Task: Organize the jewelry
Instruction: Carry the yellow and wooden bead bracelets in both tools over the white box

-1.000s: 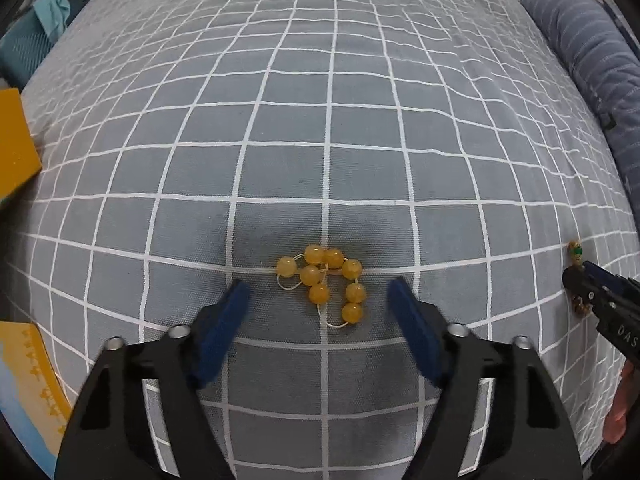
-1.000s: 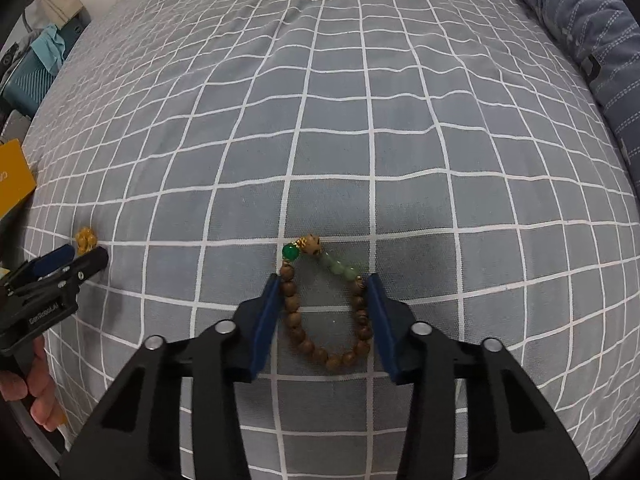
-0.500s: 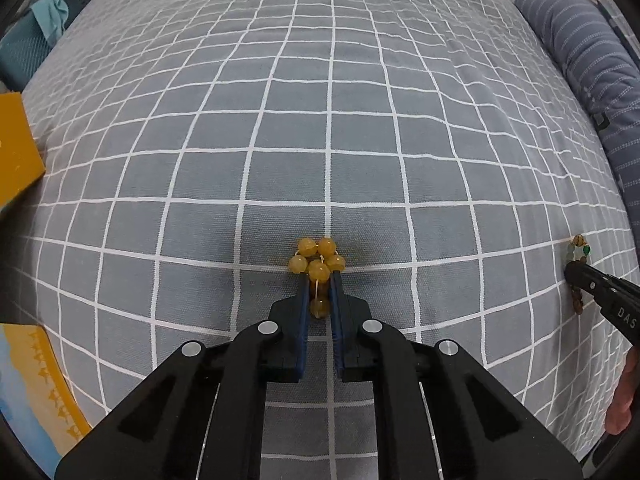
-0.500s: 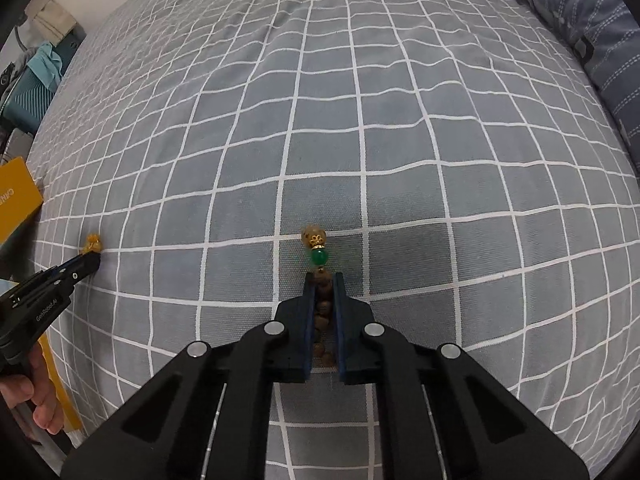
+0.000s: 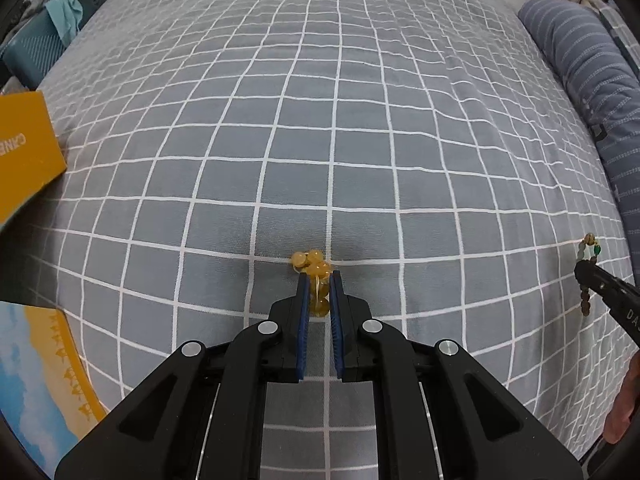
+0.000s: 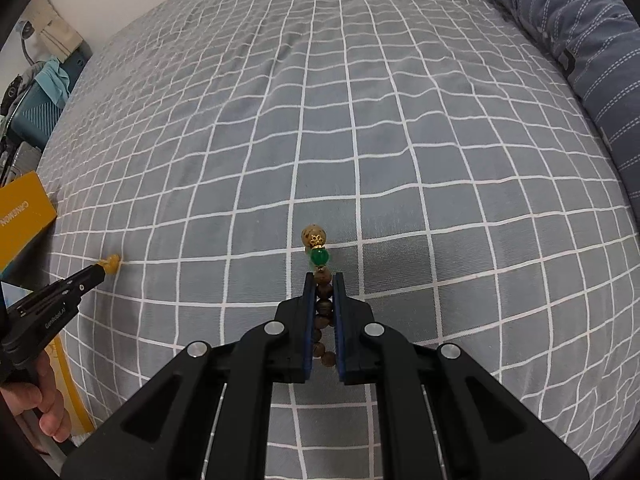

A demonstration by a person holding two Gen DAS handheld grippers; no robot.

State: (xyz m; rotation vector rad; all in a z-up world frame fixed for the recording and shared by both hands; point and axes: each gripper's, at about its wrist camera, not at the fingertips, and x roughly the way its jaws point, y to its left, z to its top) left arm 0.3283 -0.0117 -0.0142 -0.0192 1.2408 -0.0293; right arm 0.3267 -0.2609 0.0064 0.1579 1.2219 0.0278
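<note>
My left gripper (image 5: 319, 278) is shut on a yellow bead bracelet (image 5: 314, 264), whose beads bunch up between and just past the blue pads above the grey checked bed cover (image 5: 320, 140). My right gripper (image 6: 323, 280) is shut on a brown wooden bead bracelet (image 6: 324, 308) with a green bead (image 6: 319, 257) and a gold-capped bead sticking out past the tips. In the left wrist view the right gripper (image 5: 582, 270) shows at the far right with its bracelet (image 5: 586, 300) hanging. In the right wrist view the left gripper (image 6: 102, 272) shows at the far left with the yellow beads (image 6: 112, 263).
A yellow box (image 5: 24, 148) lies at the bed's left edge, with a blue and yellow card (image 5: 44, 372) below it. A striped blue duvet (image 5: 592, 72) is rolled along the right side. A teal case (image 6: 36, 116) stands beyond the bed at the left.
Both grippers closed from open onto their bracelets, squeezing the beads together, then rose a little off the bed cover with them.
</note>
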